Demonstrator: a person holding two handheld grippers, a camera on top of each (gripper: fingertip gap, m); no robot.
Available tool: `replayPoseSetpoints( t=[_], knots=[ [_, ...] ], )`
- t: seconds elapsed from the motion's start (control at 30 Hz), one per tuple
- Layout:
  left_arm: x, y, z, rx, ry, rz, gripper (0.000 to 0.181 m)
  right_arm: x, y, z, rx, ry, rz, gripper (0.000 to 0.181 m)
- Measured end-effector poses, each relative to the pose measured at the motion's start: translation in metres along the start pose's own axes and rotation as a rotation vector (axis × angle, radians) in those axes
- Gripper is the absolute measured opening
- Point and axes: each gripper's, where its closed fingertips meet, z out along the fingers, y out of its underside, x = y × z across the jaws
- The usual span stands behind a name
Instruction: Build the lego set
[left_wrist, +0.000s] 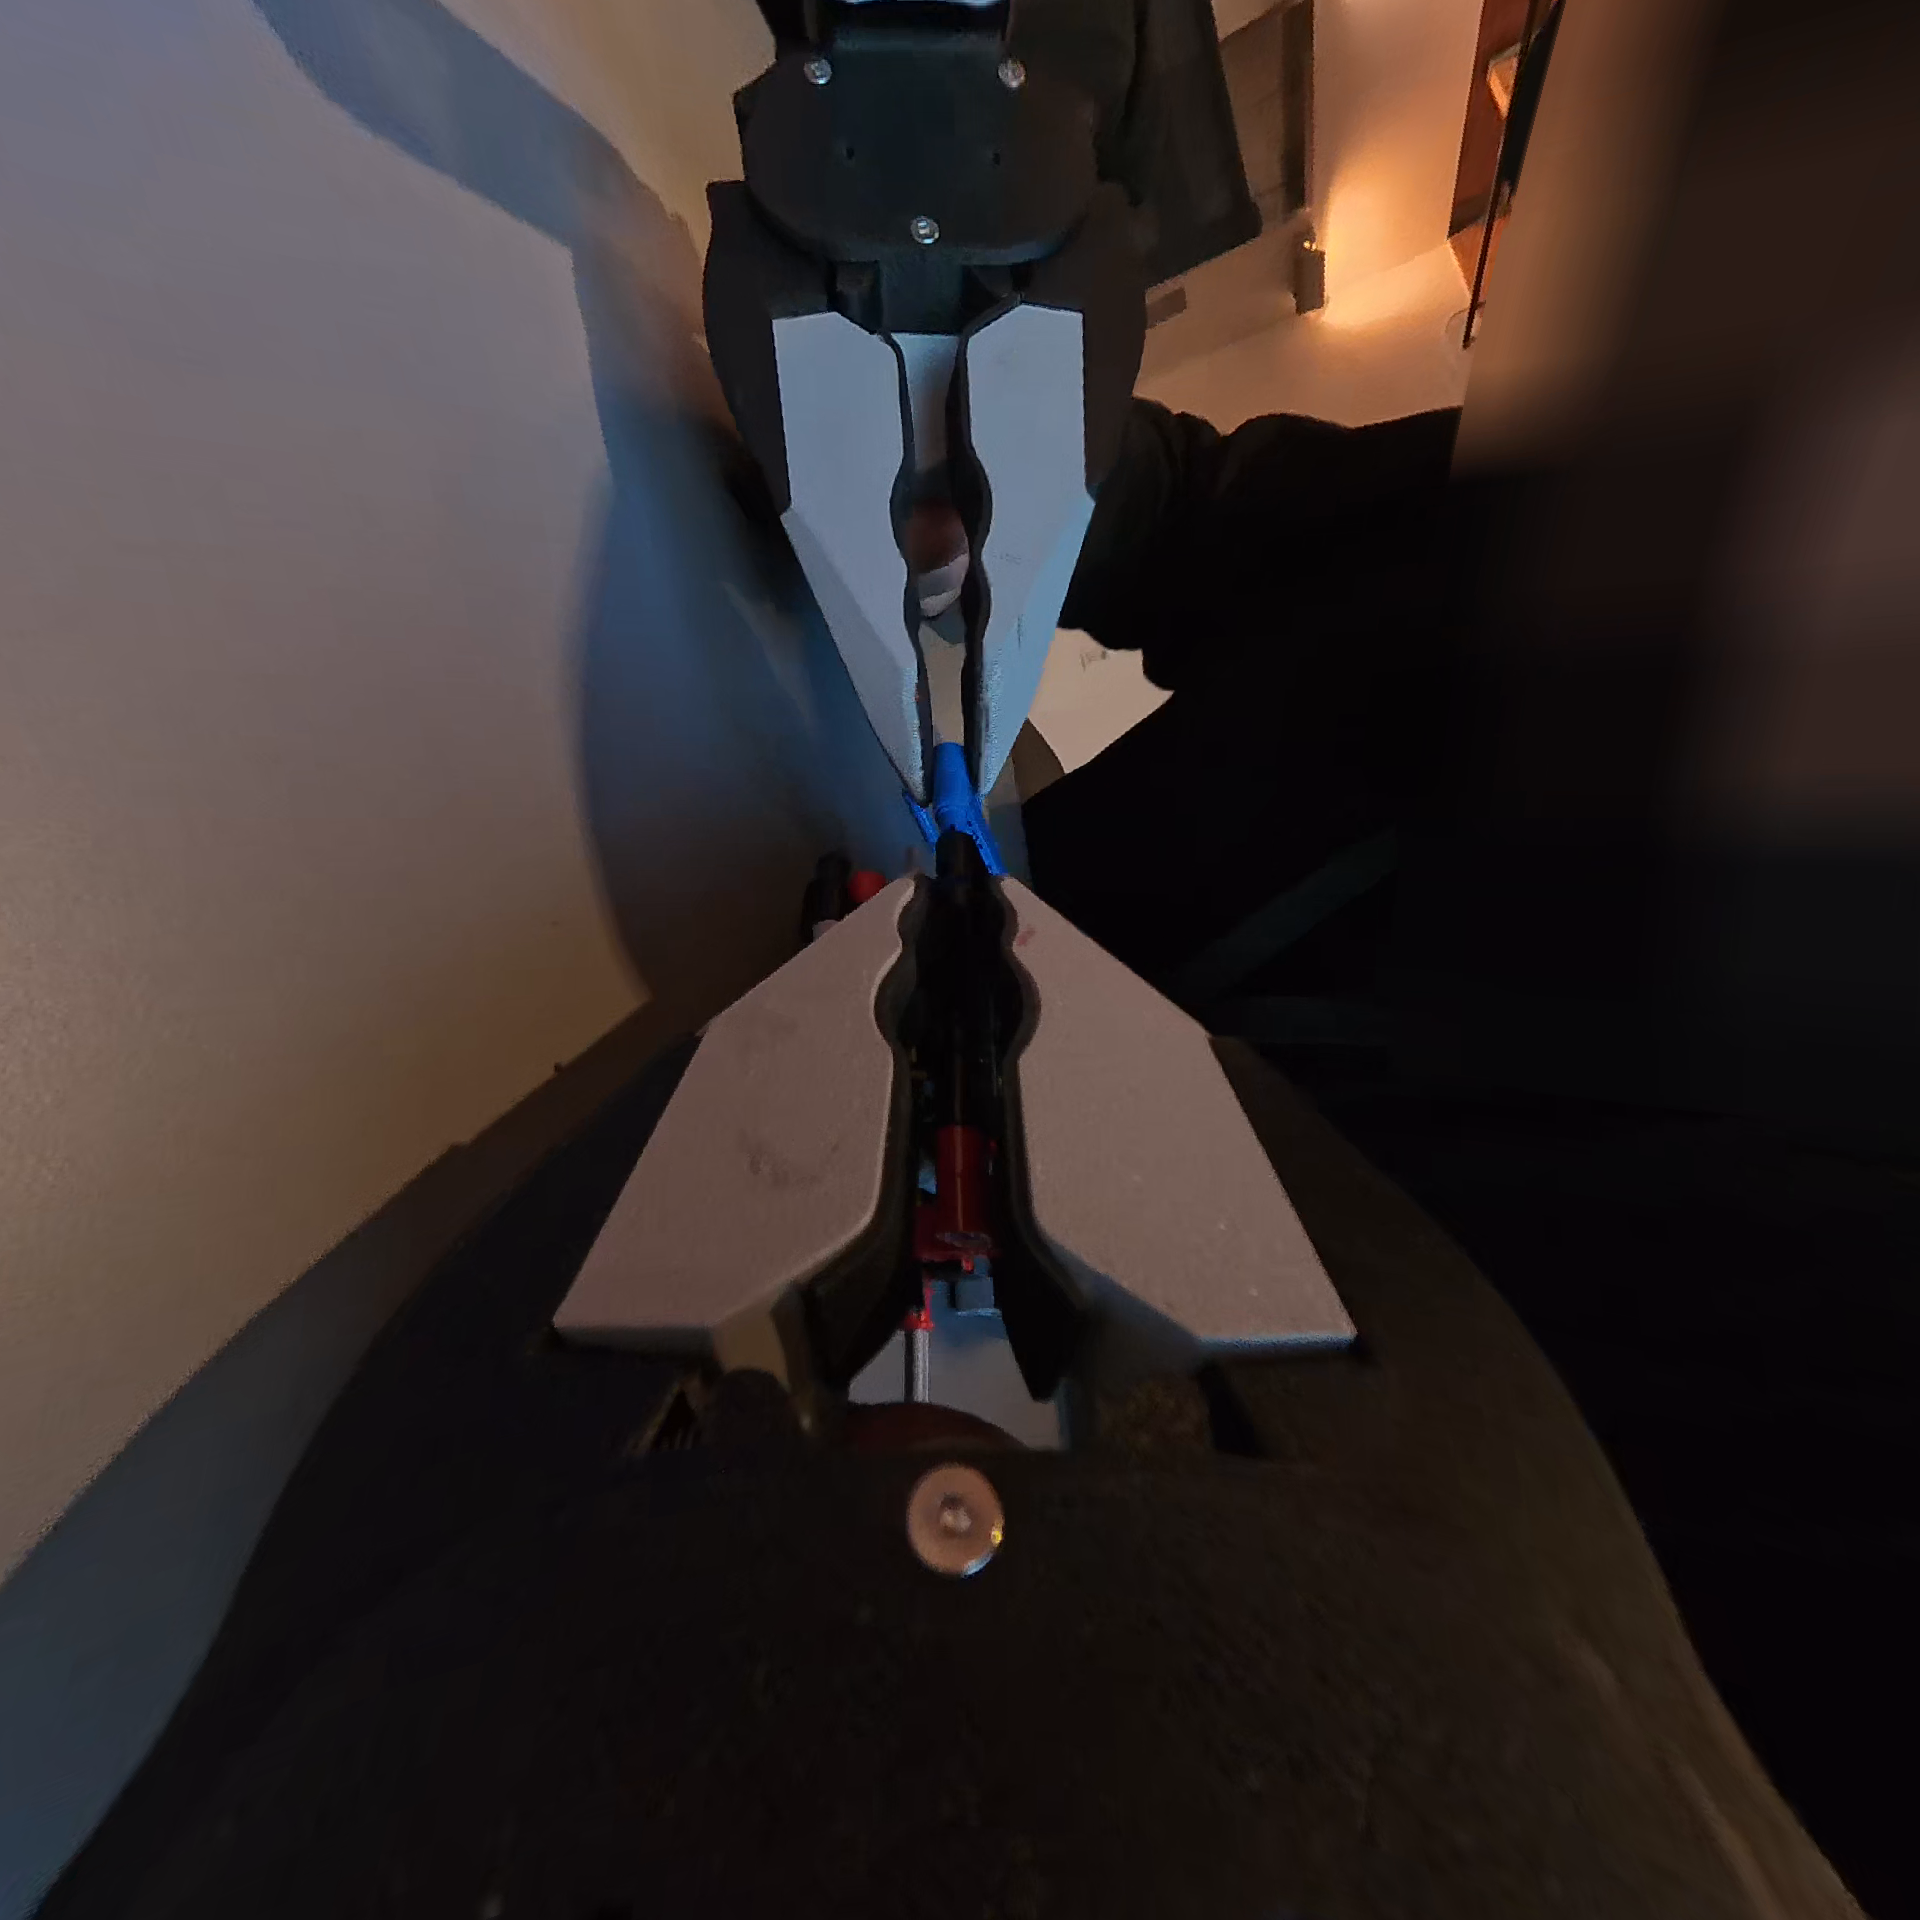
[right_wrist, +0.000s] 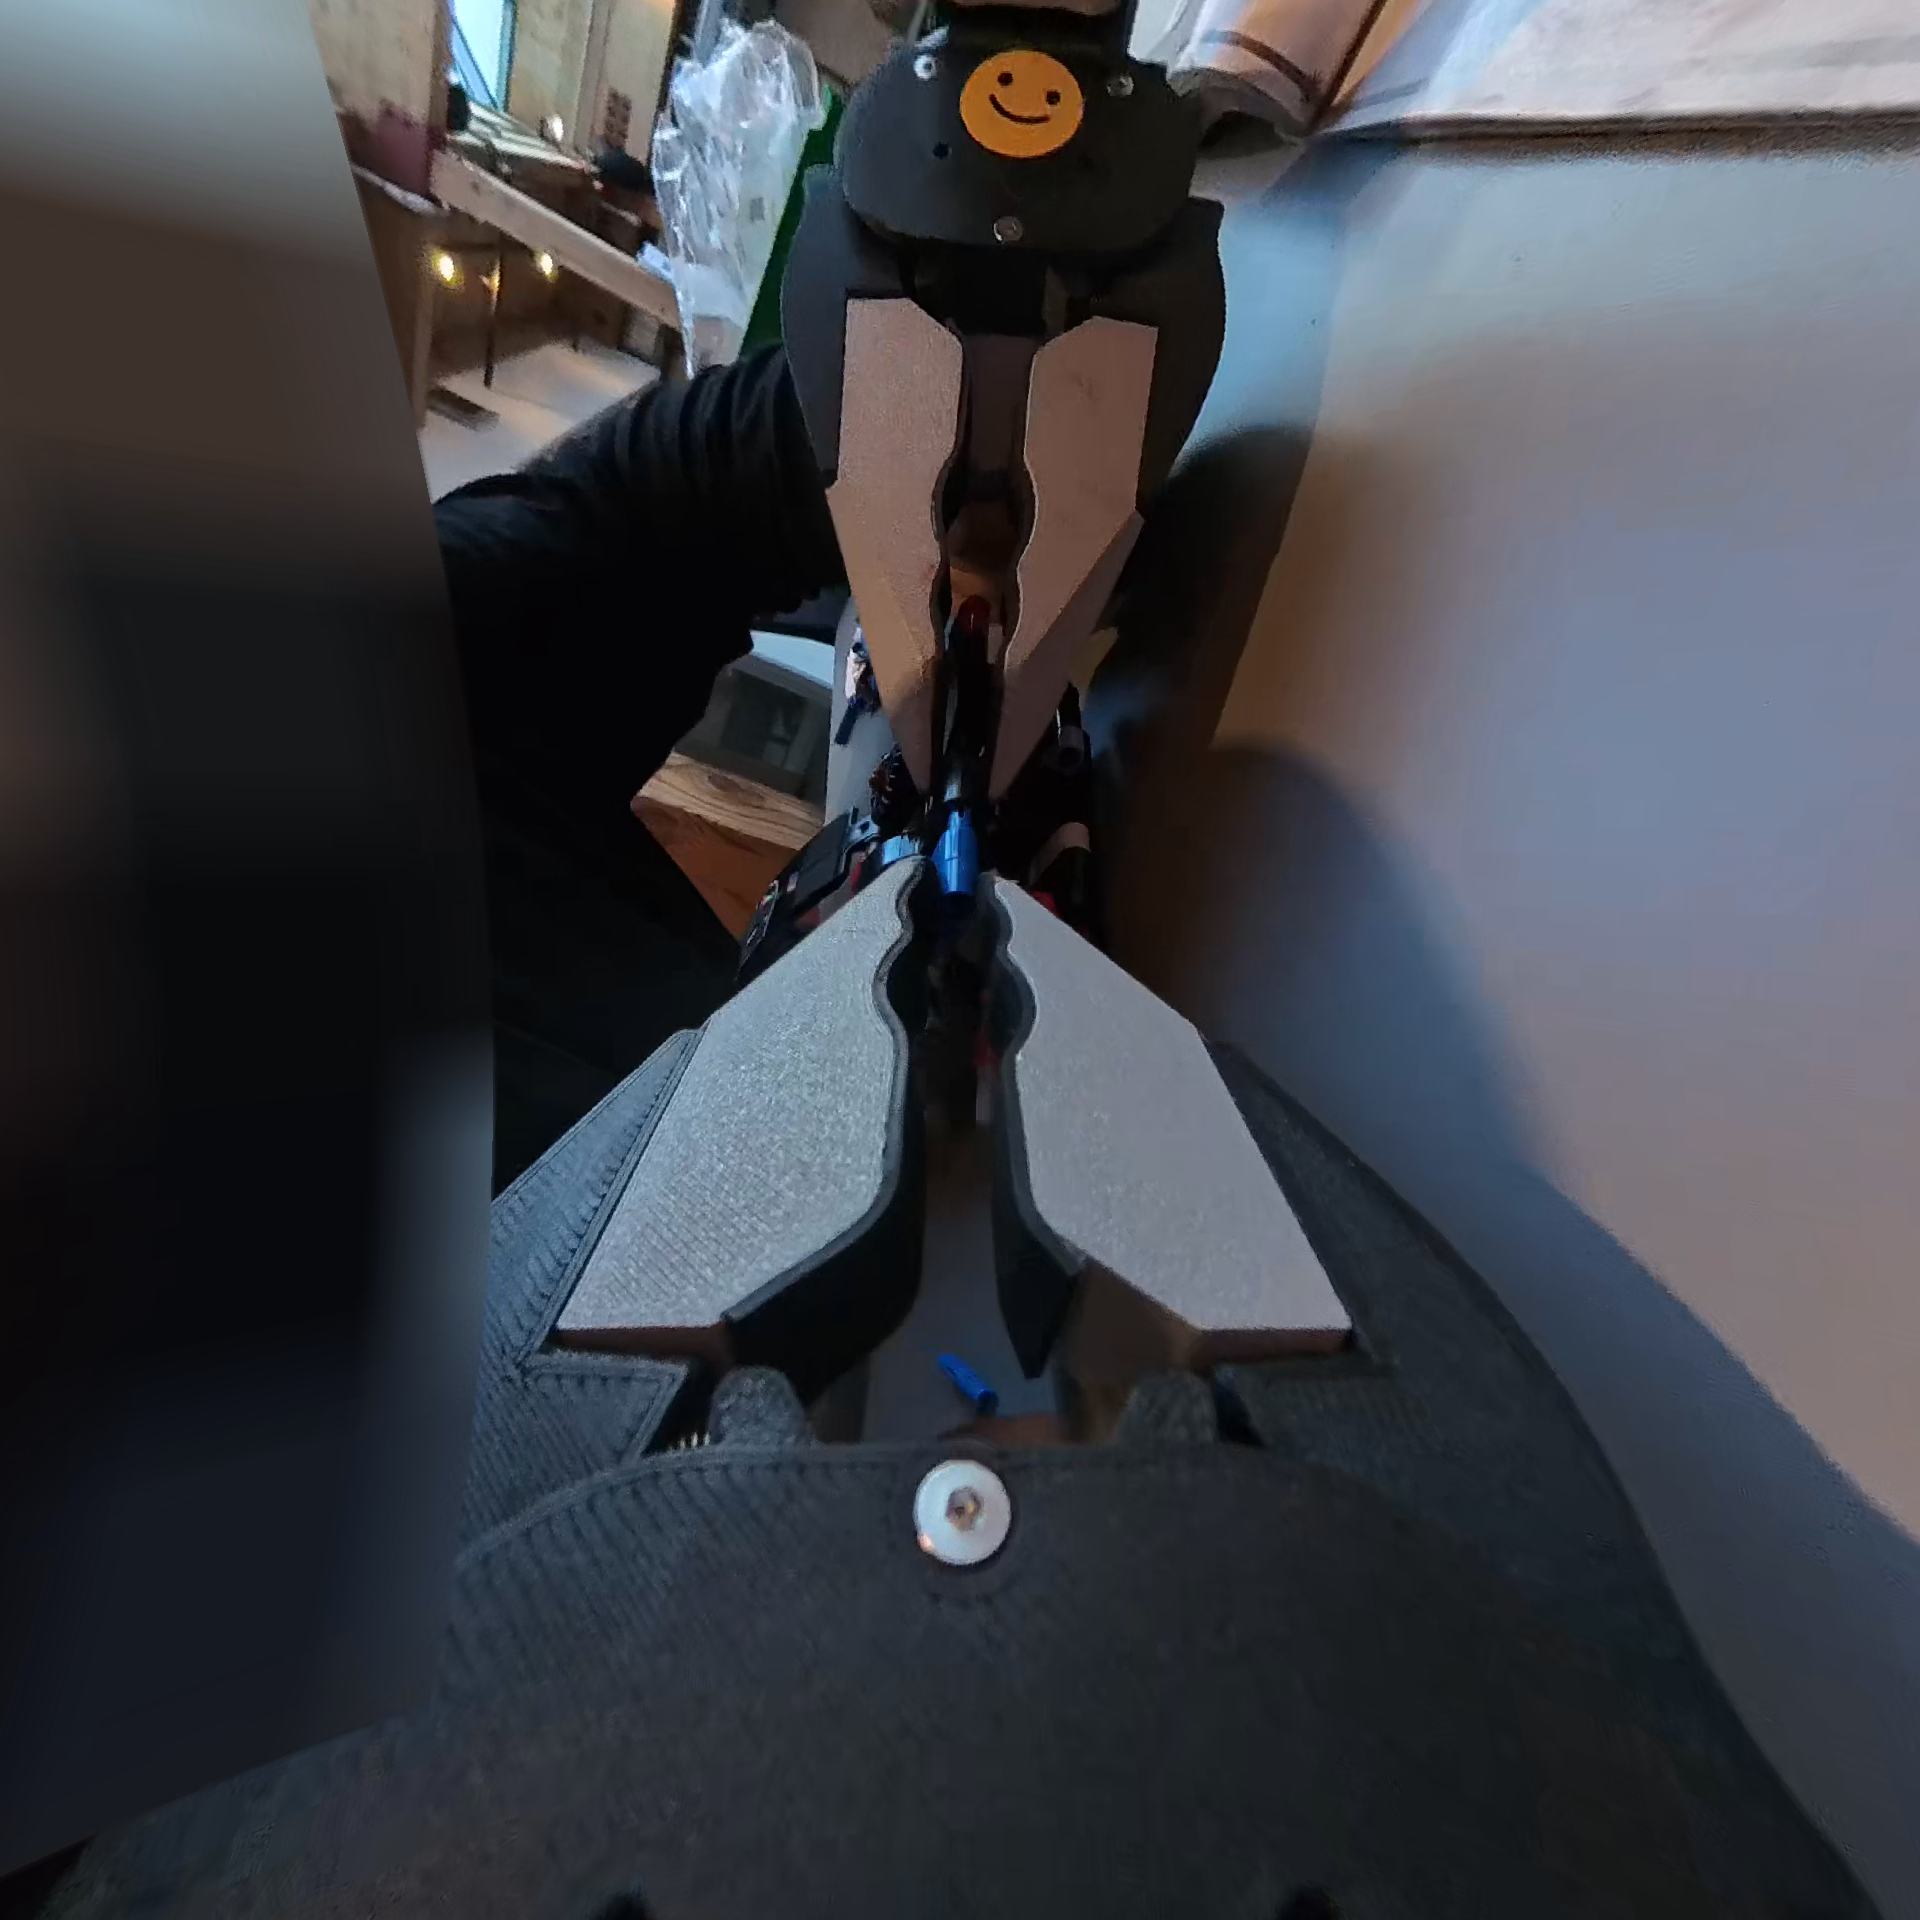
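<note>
A pale bench (left_wrist: 260, 727) fills the left of the left wrist view and the right side of the right wrist view, and behind it the room is dim, with a warm lamp glow (left_wrist: 1351, 260) at the upper right of the left view. In the right view's upper left there is a wooden frame with small lights (right_wrist: 499, 249) and some crumpled clear plastic (right_wrist: 727, 114). A dark sleeve (right_wrist: 623, 540) reaches in from the left behind the far tool, and a wooden block (right_wrist: 727, 821) sits low behind the meeting point. A loose blue pin (right_wrist: 966, 1382) lies near the bottom centre of that view, between the bases of the near fingers.

The two tools meet tip to tip in the middle of both views. The left gripper (left_wrist: 956, 894) has its fingers nearly together, pinched on a slim black lego piece (left_wrist: 956, 862) that runs back between them, with a red part (left_wrist: 961, 1174) further down the gap. The right gripper (right_wrist: 956, 904) faces it, fingers likewise close together and clamped on a blue connector (right_wrist: 954, 857) at their tips. The blue connector touches the end of the black lego piece, both lifted off the bench between the two tools. An orange smiley sticker (right_wrist: 1021, 104) marks the far tool's body at the top of the right view.
</note>
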Motion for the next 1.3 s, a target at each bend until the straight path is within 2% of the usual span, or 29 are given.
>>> replayPoseSetpoints(
  t=[0.3,0.6,0.77,0.8,0.83,0.87,0.9,0.93,0.97,1.03,1.1,1.13,1.2,1.3],
  knots=[
    [-0.004,0.004,0.004,-0.031,-0.044,-0.008,0.005,0.003,0.008,0.004,-0.063,-0.051,0.153,0.005],
    [0.002,0.002,0.013,-0.063,-0.004,0.013,0.004,-0.004,0.009,0.014,-0.099,-0.085,0.120,0.005],
    [-0.003,-0.004,0.009,-0.018,-0.009,0.004,0.007,0.001,0.001,0.006,-0.005,-0.046,0.101,0.003],
    [-0.003,-0.005,0.009,-0.017,-0.016,0.025,0.008,0.000,0.002,0.003,-0.016,-0.050,0.084,0.004],
    [-0.005,-0.005,0.010,-0.028,-0.021,0.018,0.009,0.001,0.003,0.001,-0.033,-0.040,0.060,0.015],
    [-0.003,-0.007,0.010,-0.033,-0.002,0.006,0.015,0.006,0.004,-0.003,-0.042,0.009,0.025,0.041],
    [0.000,-0.009,0.010,-0.033,0.017,0.003,0.026,0.006,0.001,-0.007,-0.032,0.030,-0.038,0.044],
    [0.001,-0.011,0.009,-0.033,0.004,0.018,0.032,-0.001,-0.002,-0.012,-0.017,0.014,-0.107,0.039],
    [-0.002,-0.014,0.007,-0.027,-0.045,0.042,0.034,-0.004,-0.003,-0.015,-0.016,0.020,-0.148,0.035],
    [-0.004,-0.014,-0.006,-0.035,-0.152,0.076,0.045,-0.001,-0.002,-0.021,-0.041,0.073,-0.201,0.043],
    [-0.003,-0.017,-0.032,-0.010,-0.301,0.100,0.060,-0.003,-0.002,-0.029,-0.054,0.109,-0.299,0.038],
    [-0.003,-0.014,-0.048,-0.001,-0.399,0.105,0.061,-0.001,-0.002,-0.033,-0.061,0.146,-0.336,0.037],
    [0.004,-0.001,-0.073,0.066,-0.521,0.066,0.064,0.002,-0.001,-0.039,-0.064,0.195,-0.370,0.034],
    [0.025,0.034,-0.084,0.194,-0.567,-0.018,0.059,-0.002,-0.001,-0.037,-0.020,0.176,-0.362,0.032]
  ],
)
